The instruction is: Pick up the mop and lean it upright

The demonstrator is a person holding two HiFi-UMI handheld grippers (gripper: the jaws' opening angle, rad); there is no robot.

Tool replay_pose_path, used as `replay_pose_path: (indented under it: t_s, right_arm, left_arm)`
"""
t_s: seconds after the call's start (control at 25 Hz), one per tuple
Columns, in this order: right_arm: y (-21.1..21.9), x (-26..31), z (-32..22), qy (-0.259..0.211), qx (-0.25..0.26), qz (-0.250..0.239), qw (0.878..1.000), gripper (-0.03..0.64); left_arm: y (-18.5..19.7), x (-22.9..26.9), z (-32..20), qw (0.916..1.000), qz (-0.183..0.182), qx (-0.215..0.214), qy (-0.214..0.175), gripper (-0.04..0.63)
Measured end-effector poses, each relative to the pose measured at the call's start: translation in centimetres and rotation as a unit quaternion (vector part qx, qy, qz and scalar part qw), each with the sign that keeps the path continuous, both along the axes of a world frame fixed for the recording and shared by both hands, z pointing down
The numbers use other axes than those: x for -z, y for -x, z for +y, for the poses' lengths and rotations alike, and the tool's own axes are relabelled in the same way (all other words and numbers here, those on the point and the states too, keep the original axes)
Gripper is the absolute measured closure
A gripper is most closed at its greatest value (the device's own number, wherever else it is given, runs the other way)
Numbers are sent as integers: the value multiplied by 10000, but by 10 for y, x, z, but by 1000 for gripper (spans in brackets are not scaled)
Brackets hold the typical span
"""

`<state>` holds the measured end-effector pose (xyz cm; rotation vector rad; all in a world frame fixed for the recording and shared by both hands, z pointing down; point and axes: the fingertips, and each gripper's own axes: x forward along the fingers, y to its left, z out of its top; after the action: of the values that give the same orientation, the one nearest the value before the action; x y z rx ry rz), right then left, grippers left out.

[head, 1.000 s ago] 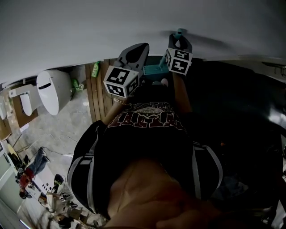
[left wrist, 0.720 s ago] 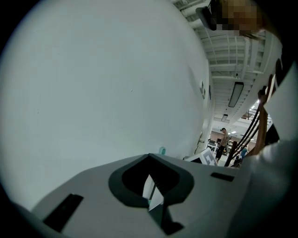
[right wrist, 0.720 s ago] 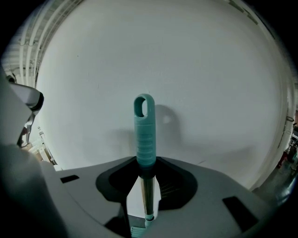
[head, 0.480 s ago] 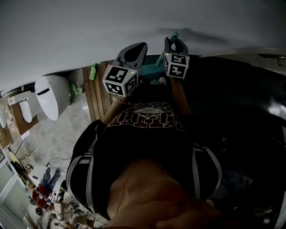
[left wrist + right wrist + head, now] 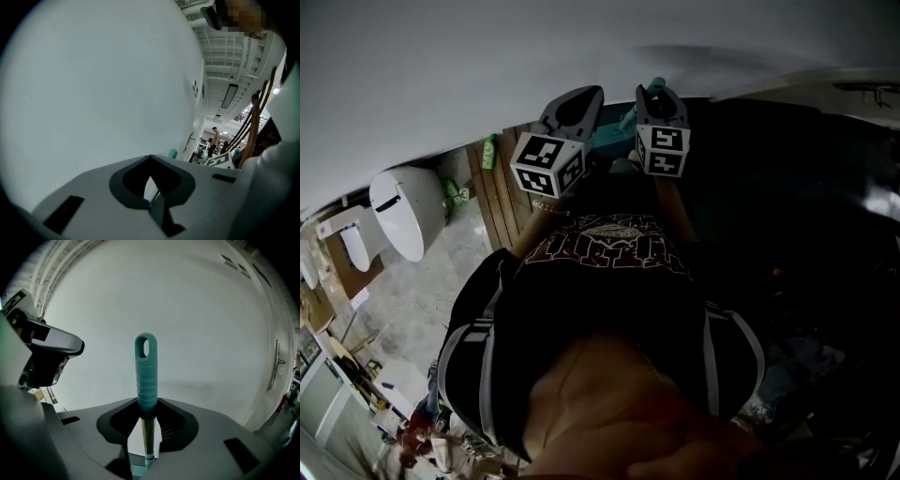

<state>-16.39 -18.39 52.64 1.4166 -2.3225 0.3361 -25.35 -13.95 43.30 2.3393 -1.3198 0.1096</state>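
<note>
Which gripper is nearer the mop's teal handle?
Right. The right gripper has the mop handle standing between its jaws, which have just been closing; the left gripper is beside it on the left, empty.

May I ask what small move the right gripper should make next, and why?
Probably draw the right gripper back: the mop's teal ribbed handle stands upright by the white wall between its fingers, which were just closing yet leave a gap.

No lettering is legible; the red-and-white print on the person's black shirt (image 5: 609, 246) is too blurred.
</note>
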Motion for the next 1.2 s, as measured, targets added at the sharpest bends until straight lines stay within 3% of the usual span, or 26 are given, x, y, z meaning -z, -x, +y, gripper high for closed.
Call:
replay_pose_path:
  t_s: [0.32,0.68,1.2]
  right_arm:
    - [-8,11,21,127,-135,-82,9998,494]
    - [-28,77,25,-238,-353,-381,9984,494]
    - [-17,105,27,-439,-49,-351,9984,494]
  left_arm:
    - [2,10,12,9999,-20,-82,-95,558]
    - [-9,17,12,9996,13,-178,-204,558]
    - [-9,27,8,9993,112,-124,-324,558]
